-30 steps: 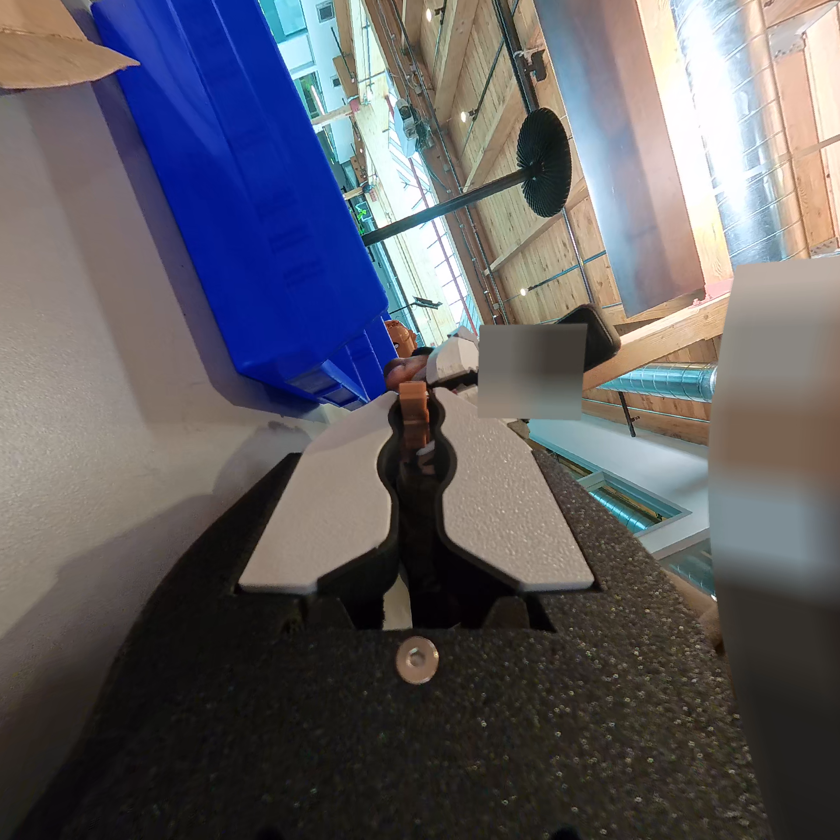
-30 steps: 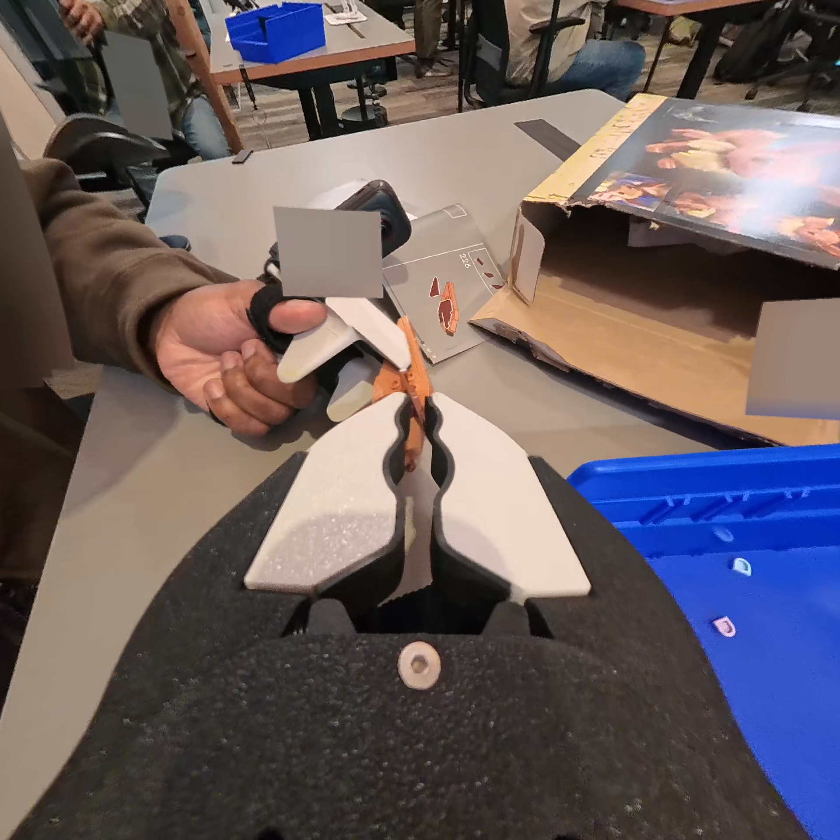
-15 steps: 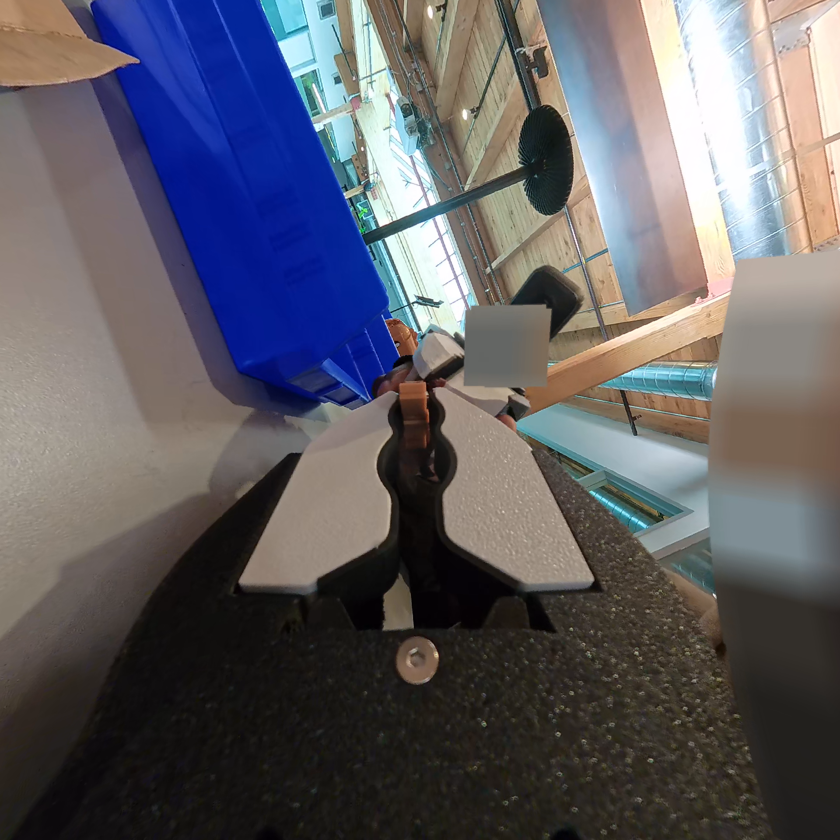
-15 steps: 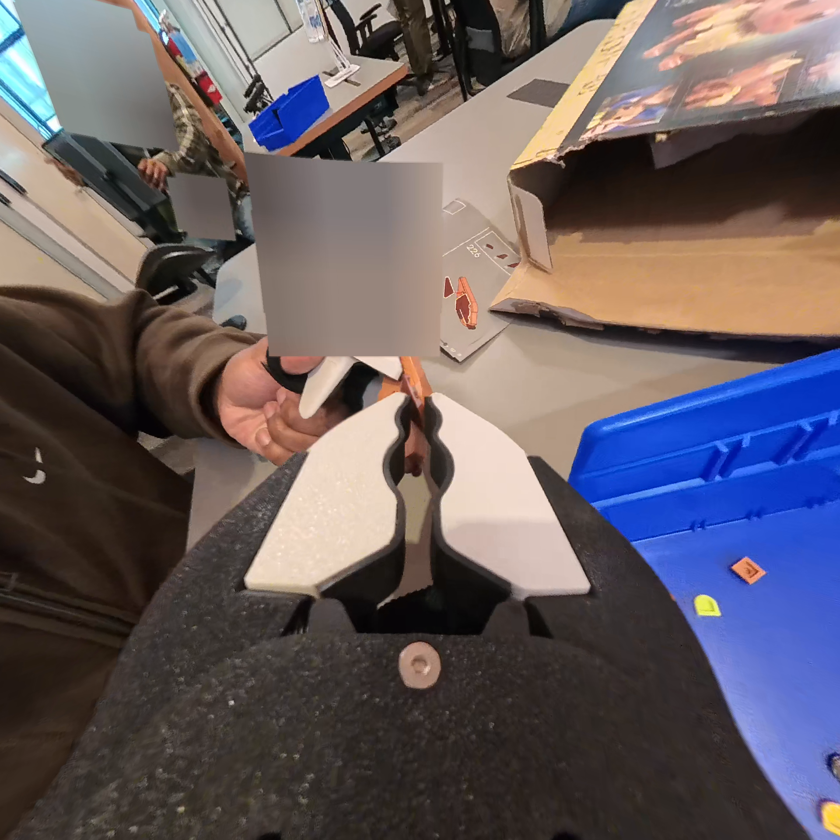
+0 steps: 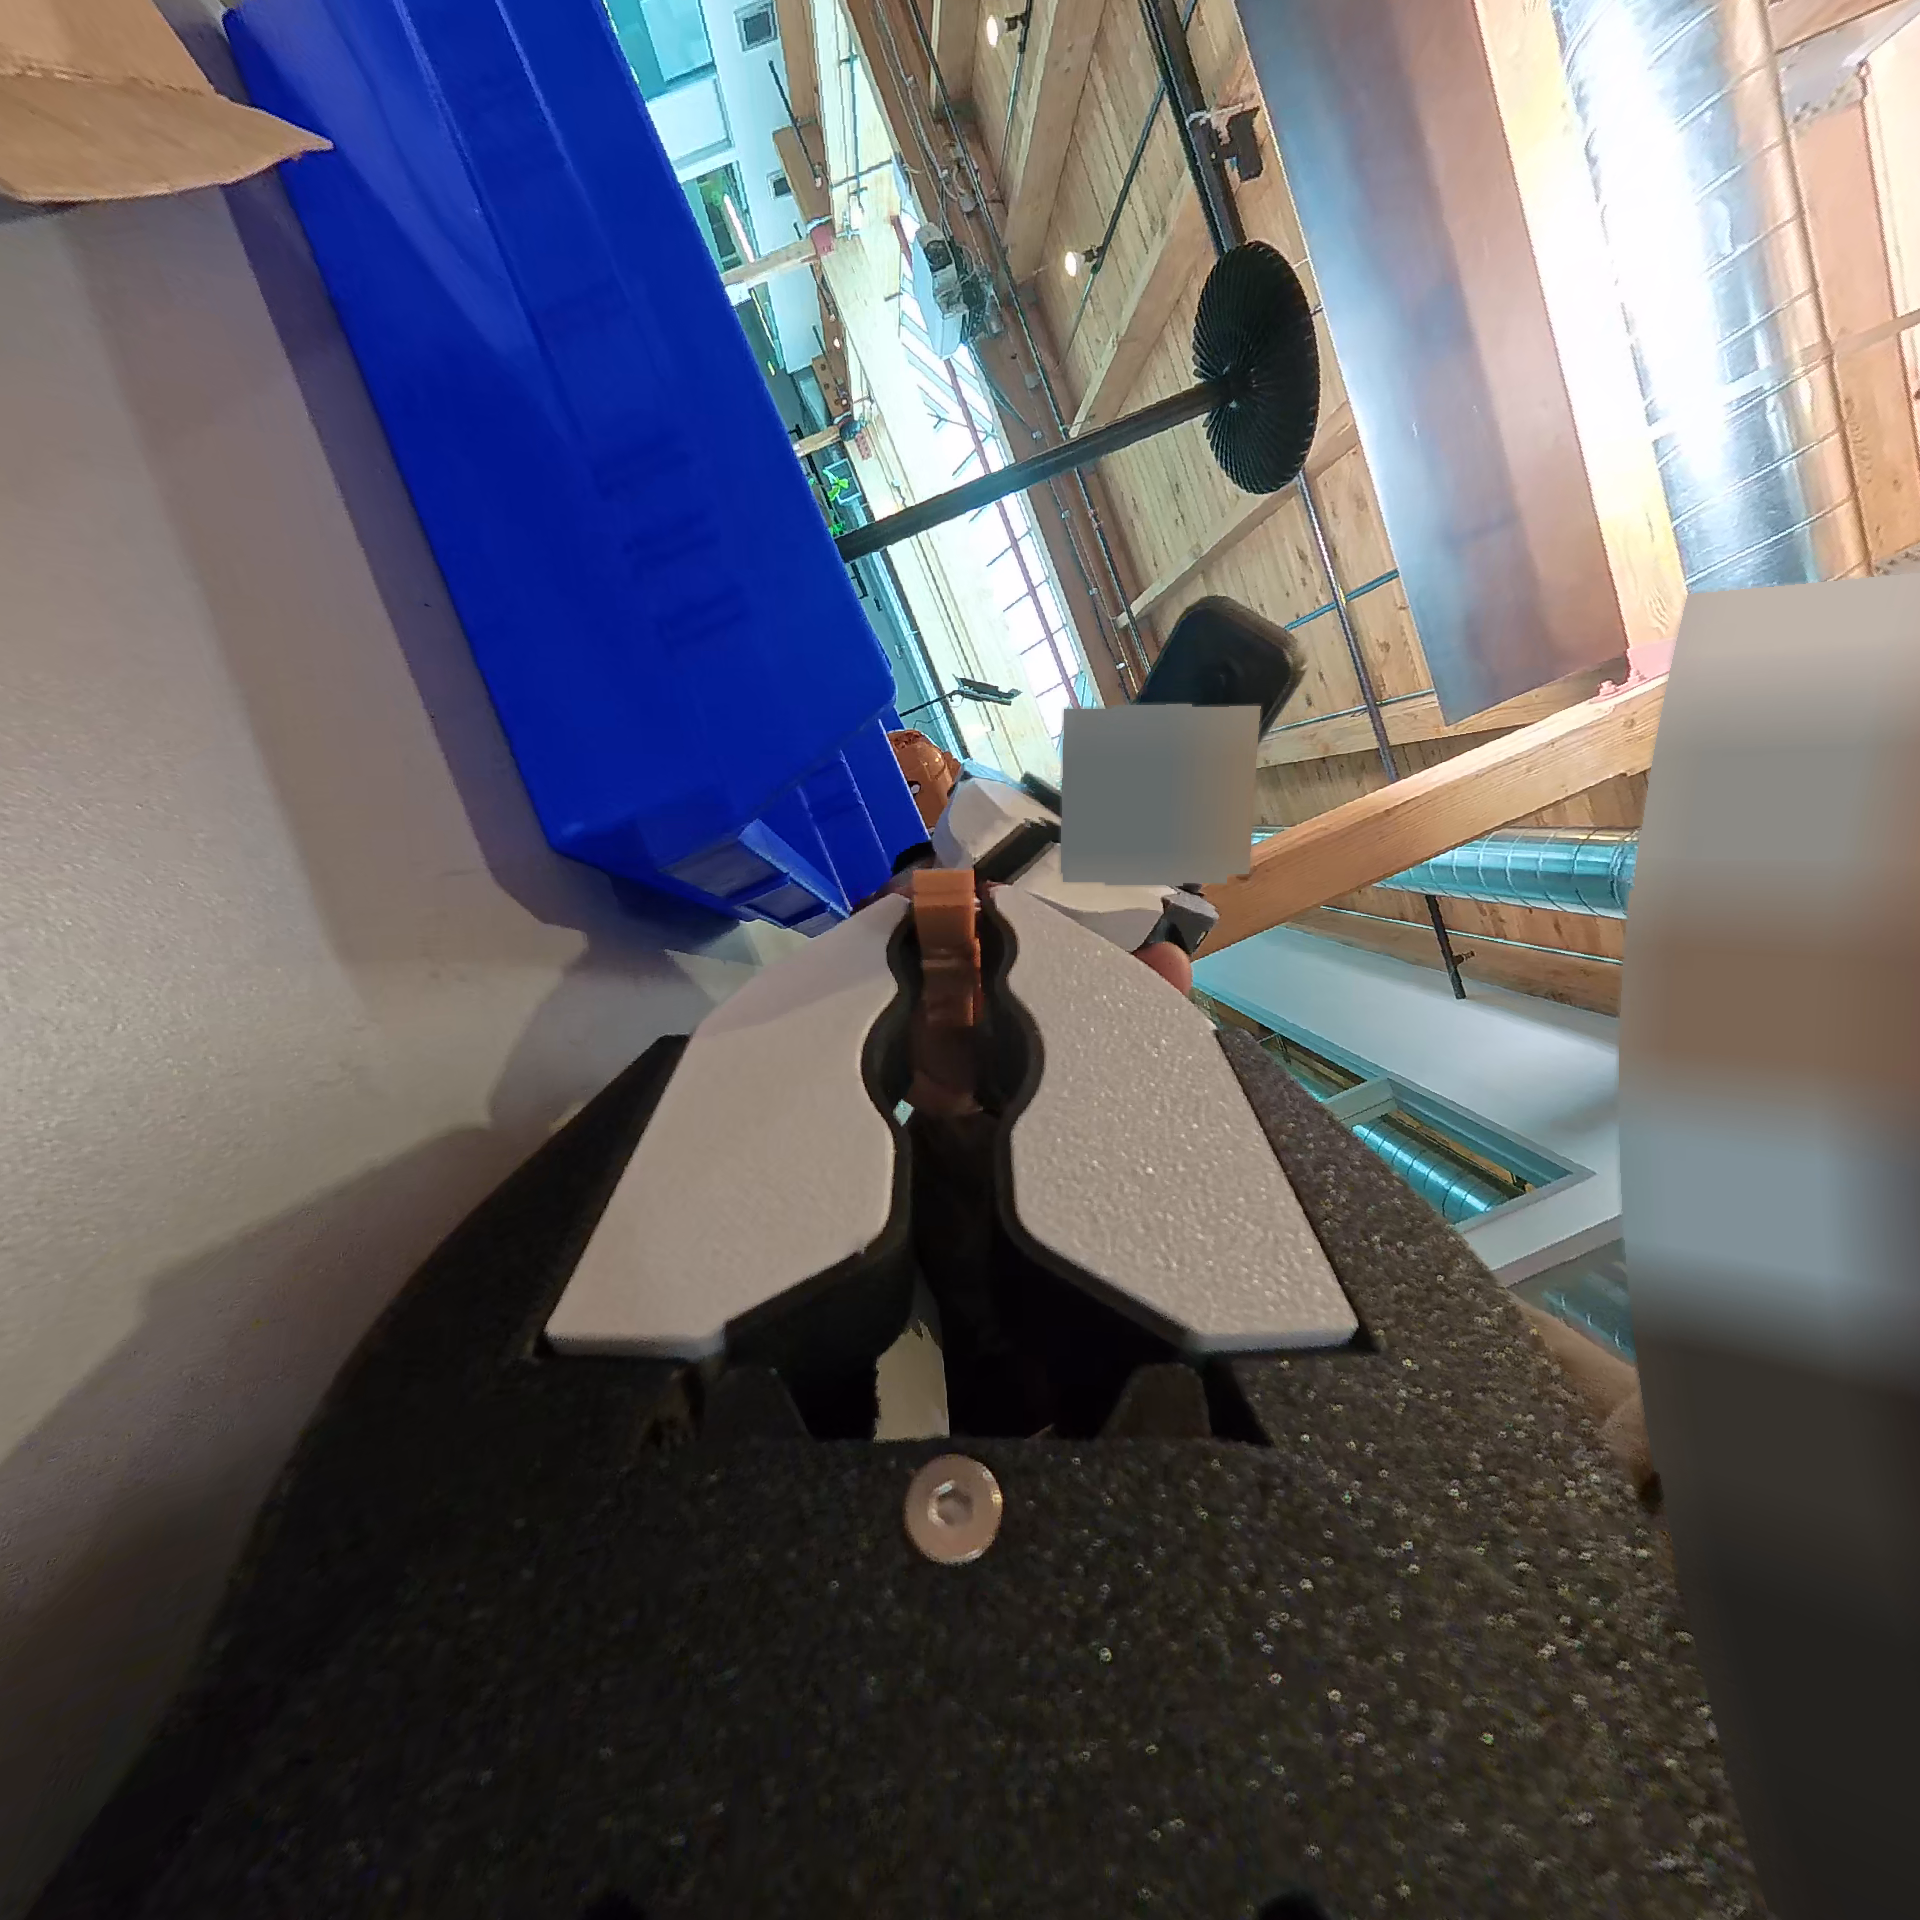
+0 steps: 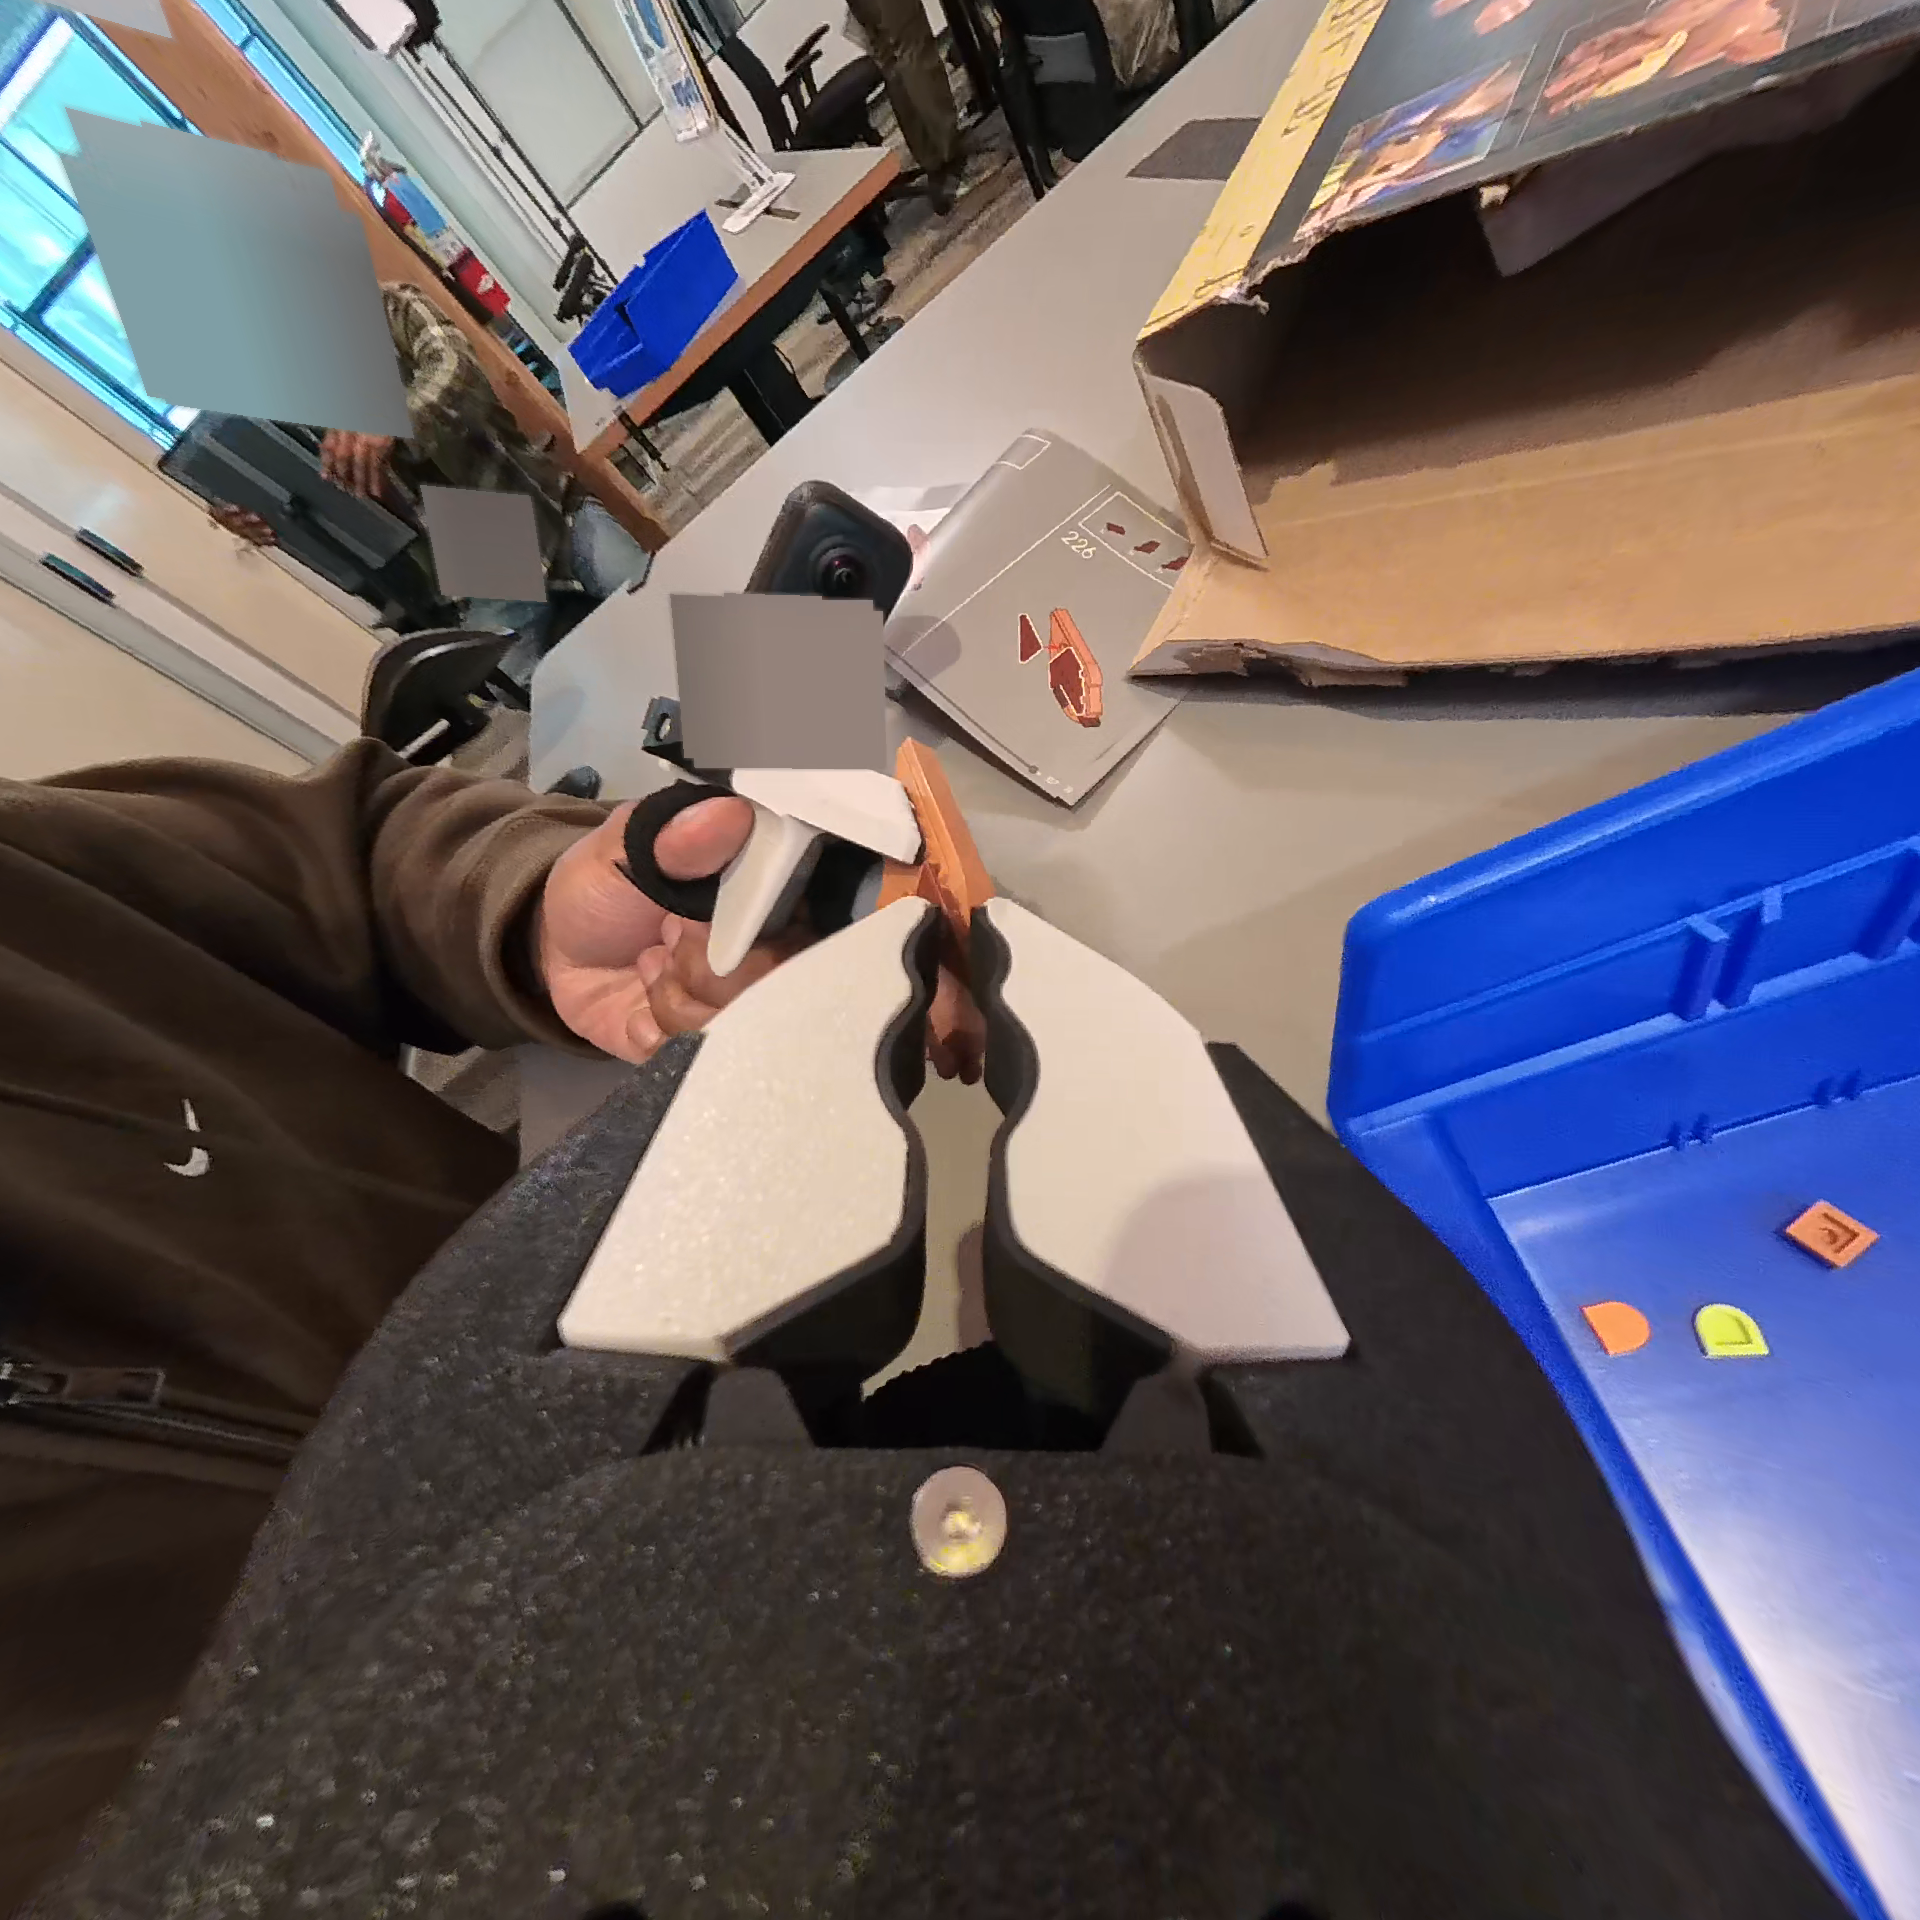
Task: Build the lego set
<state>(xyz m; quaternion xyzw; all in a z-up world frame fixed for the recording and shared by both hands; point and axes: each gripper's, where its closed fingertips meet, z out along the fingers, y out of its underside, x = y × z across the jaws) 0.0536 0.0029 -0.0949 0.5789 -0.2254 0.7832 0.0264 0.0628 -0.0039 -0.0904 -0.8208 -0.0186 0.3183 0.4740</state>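
Your left gripper point(image 5: 948, 914) is clamped on an orange-brown brick assembly point(image 5: 948, 956), and your right gripper point(image 6: 951, 920) is closed on the same piece point(image 6: 940, 862), whose lower part hides between the wavy black pads. At 3 o'clock of the right gripper the blue bin point(image 6: 1621, 997) rim crowds close; bare grey table point(image 6: 1195, 862) lies at 12. Torn cardboard box point(image 6: 1558, 499) runs off-frame at 1 o'clock.

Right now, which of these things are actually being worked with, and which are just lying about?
In use:
- left tool, shut on the orange brick piece
- right tool, gripping the same piece

Lying about:
- blue bin
- small loose pieces inside
- cardboard box
- open booklet
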